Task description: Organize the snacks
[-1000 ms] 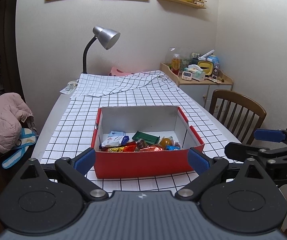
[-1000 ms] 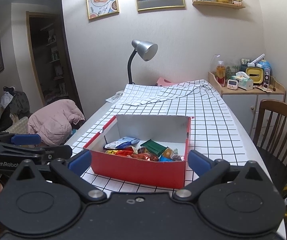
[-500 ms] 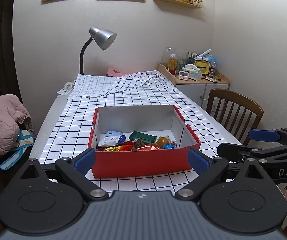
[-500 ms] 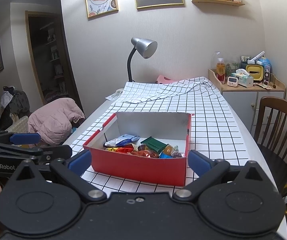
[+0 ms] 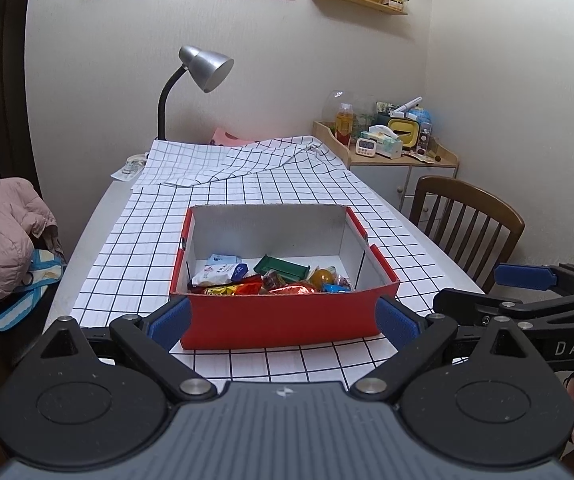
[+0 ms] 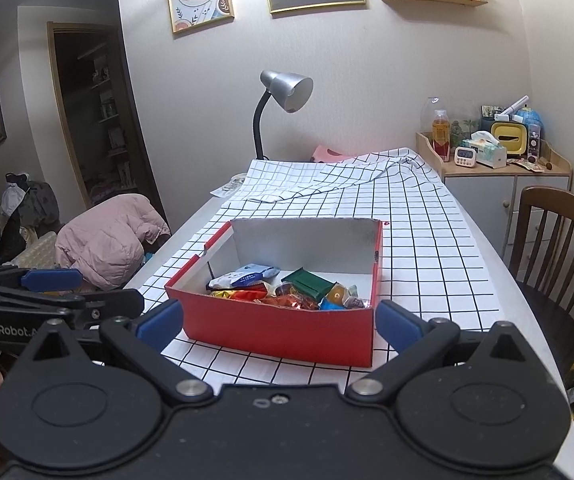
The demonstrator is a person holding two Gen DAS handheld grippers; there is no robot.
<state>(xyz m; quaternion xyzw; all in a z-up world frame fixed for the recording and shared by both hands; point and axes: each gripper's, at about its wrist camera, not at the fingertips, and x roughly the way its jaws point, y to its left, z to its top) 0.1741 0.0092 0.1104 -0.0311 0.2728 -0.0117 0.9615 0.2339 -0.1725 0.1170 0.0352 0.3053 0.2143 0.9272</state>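
Sitting on the checked tablecloth [image 5: 247, 200]: red box [image 5: 287, 318], open-topped, white inside.
Snacks [image 5: 271, 280]: lying heaped along the box's near wall, a green packet [image 6: 309, 282] and a blue-white pouch [image 5: 219, 274] among them.
Left gripper [image 5: 283, 316]: hovering spread wide before the box, grasping nothing.
Right gripper [image 6: 279, 322]: hovering likewise spread, empty, at the box's near right.
Beyond the box: grey desk lamp [image 5: 203, 68] standing at the table's far end.
Right of the box: wooden chair [image 5: 467, 220]; cluttered cabinet [image 6: 499, 184] behind it.
Left of the box: pink jacket [image 6: 107, 240] lying bunched up.
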